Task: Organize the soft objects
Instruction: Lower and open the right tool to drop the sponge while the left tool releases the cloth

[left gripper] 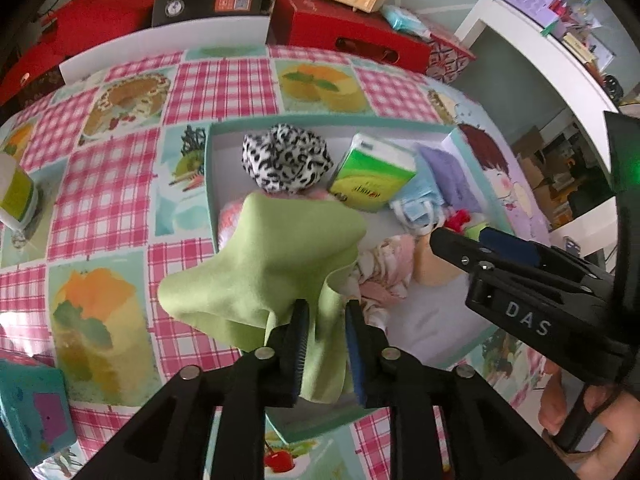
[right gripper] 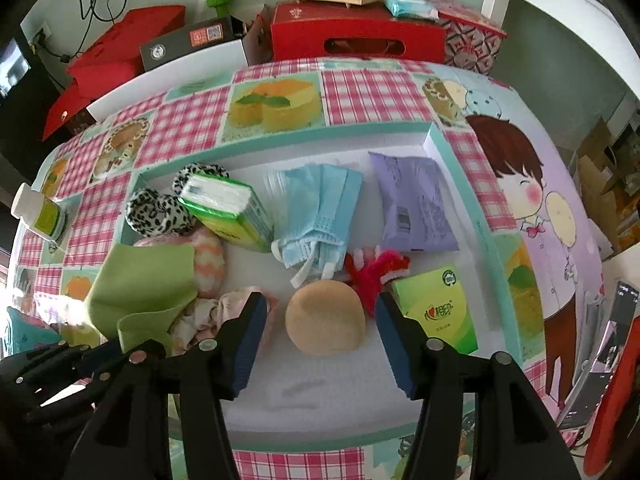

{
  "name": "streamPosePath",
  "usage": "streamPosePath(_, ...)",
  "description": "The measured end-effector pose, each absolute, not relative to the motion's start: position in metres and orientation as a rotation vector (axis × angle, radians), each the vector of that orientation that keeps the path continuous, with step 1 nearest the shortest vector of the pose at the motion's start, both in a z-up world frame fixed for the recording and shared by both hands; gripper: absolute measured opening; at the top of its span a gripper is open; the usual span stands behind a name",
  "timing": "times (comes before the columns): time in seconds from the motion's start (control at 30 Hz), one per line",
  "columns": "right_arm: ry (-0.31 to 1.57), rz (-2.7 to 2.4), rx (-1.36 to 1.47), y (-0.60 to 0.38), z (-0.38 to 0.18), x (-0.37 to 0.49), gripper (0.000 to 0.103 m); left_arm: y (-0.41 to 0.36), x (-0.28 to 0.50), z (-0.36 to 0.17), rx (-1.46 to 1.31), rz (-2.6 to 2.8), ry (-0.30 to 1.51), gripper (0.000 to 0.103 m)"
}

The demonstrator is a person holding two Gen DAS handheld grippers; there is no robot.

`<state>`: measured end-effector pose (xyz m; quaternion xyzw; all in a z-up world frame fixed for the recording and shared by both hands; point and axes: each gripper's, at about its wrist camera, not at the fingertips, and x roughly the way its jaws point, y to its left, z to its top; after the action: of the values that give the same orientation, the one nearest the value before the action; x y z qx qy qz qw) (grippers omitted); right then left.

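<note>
My left gripper [left gripper: 326, 308] is shut on a green cloth [left gripper: 272, 264] and holds it over the left end of a shallow teal-rimmed white box [right gripper: 280, 130]; the cloth also shows in the right wrist view [right gripper: 144, 280]. My right gripper [right gripper: 320, 312] is open and empty, its fingers either side of a tan round sponge [right gripper: 326, 322] lying in the box. The box also holds a leopard-print scrunchie [left gripper: 286, 158], a green tissue pack [left gripper: 372, 174], blue face masks [right gripper: 320, 212], a purple packet [right gripper: 412, 204], a red fuzzy item [right gripper: 378, 270], a second green tissue pack [right gripper: 438, 306] and pink cloths [right gripper: 208, 258].
The table has a pink checked cloth with cake prints [right gripper: 372, 92]. A white bottle [right gripper: 40, 212] stands at the left edge. A teal box [left gripper: 32, 412] sits at the near left. Red boxes [right gripper: 356, 34] and a dark box [right gripper: 188, 42] line the back. A white shelf [left gripper: 532, 40] stands to the right.
</note>
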<state>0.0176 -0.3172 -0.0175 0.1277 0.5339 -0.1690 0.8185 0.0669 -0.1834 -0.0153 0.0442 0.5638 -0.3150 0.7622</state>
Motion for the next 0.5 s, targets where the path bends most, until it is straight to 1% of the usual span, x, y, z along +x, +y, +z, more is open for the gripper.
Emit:
streamPosePath(0.07,1.127,-0.358,0.270,-0.316,-0.014,0.017,0.058,-0.179,0.066,-0.008,0.087,-0.688,1.207,0.031)
streamPosePath(0.13,1.120,-0.356,0.269,-0.315,-0.012,0.017,0.058,-0.175,0.065,-0.001,0.078,-0.689,1.191,0.036)
streamPosePath(0.2,1.117,-0.357,0.270,-0.314,-0.011,0.017,0.058,-0.172,0.066,0.004,0.068,-0.687,1.181,0.036)
streamPosePath(0.27,1.118,-0.357,0.267,-0.313,-0.011,0.018,0.058,-0.167,0.068,0.009,0.057,-0.679,1.168,0.040)
streamPosePath(0.43,1.120,-0.357,0.251,-0.309,-0.010,0.020,0.058,-0.156,0.071,0.014,0.054,-0.643,1.157,0.042)
streamPosePath(0.5,1.117,-0.355,0.245,-0.307,-0.009,0.021,0.058,-0.156,0.072,0.015,0.056,-0.629,1.154,0.048)
